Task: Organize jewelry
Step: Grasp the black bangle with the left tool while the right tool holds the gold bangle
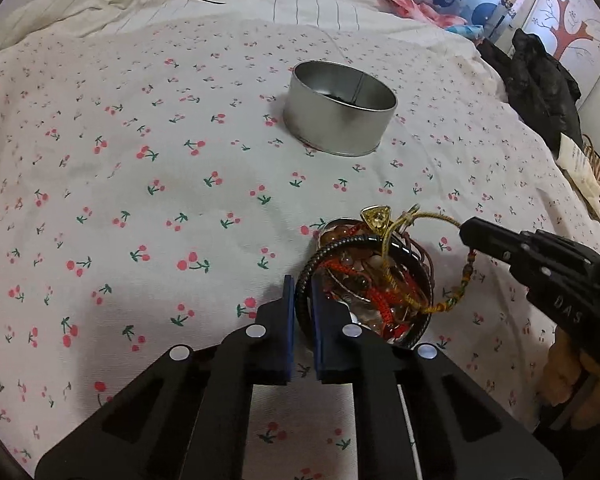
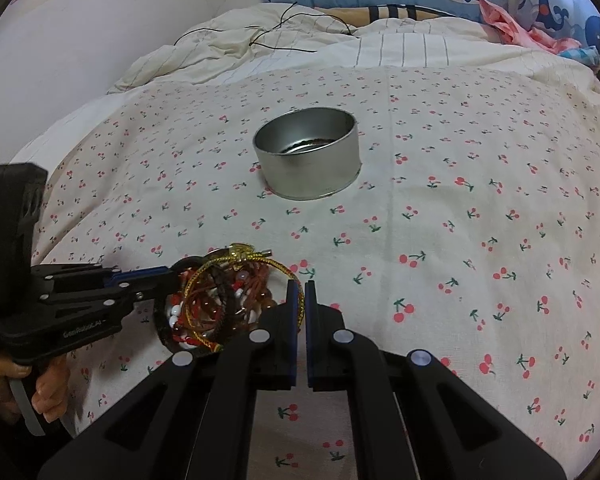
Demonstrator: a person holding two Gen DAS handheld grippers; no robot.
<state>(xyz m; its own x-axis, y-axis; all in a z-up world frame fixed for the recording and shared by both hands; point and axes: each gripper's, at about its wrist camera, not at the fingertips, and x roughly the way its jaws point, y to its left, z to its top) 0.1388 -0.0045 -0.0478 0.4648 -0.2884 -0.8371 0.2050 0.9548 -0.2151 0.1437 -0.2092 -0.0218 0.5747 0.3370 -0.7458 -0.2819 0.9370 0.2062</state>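
Left gripper (image 1: 302,300) closed on a black braided bangle (image 1: 324,252) at the rim of a small dish (image 1: 418,334) heaped with jewelry, probably steadying the pile; right gripper (image 2: 302,300) pinching a gold cord bracelet (image 1: 432,218), drawn up to free it from the tangle. Red cords, amber and white beads, gold triangular charm (image 1: 374,218). Round metal tin (image 1: 340,114) farther back on cherry-print bedspread (image 1: 140,140), likely destination.

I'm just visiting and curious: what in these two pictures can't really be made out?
- Silver tin: in both views its near wall hides most of the bottom; something dark lies there, unidentifiable.
- Jewelry dish: the piled bracelets cover it; only bits of rim show.
- Yellow cord: in the right wrist view it runs behind the right gripper, end hidden.
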